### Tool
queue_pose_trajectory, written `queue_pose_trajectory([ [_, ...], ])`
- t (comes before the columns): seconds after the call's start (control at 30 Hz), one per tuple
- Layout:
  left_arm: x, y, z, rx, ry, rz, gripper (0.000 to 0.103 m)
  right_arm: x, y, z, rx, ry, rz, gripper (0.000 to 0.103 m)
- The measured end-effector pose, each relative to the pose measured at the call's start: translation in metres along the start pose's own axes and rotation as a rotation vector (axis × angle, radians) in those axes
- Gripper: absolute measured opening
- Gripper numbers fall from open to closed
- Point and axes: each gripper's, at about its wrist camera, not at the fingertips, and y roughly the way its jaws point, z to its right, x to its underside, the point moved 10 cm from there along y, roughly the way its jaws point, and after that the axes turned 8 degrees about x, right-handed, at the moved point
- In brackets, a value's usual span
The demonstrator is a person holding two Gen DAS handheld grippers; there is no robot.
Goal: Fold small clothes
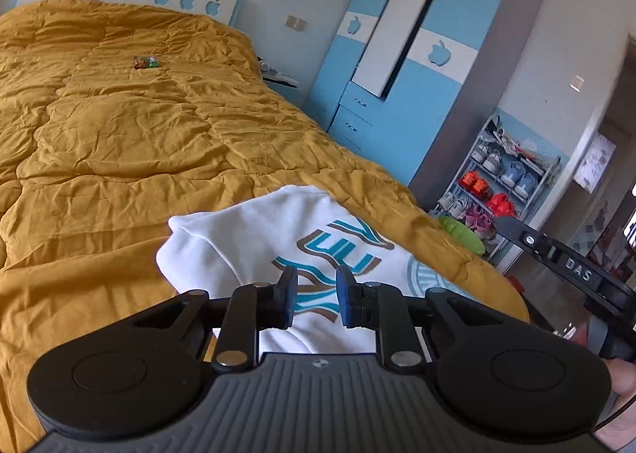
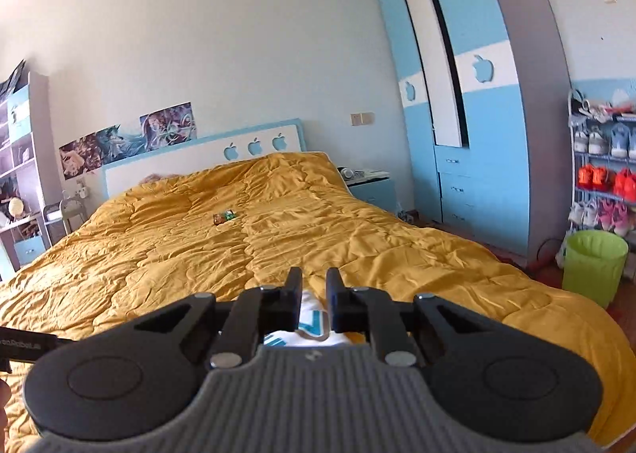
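A white garment with a blue and brown print lies bunched on the mustard quilt near the bed's foot. My left gripper hovers just above it, jaws apart with a narrow gap, holding nothing. In the right wrist view only a strip of the garment shows between the fingers of my right gripper, which is open with a narrow gap and empty. The right gripper's black body shows at the right edge of the left wrist view.
A small colourful packet lies mid-bed. A blue and white wardrobe, a shoe rack and a green bin stand right of the bed. A nightstand is by the headboard, and shelves stand at left.
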Motion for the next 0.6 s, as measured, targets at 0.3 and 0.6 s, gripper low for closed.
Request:
queue_pose_trajectory([
  [0.3, 0.057, 0.020, 0.006, -0.114, 0.262, -0.172, 0.019, 0.090, 0.015, 0.000, 0.210, -0.052, -0.189, 0.000],
  [0.6, 0.060, 0.017, 0.008, -0.113, 0.318, -0.180, 0.019, 0.087, 0.009, 0.014, 0.308, -0.059, -0.210, 0.000],
])
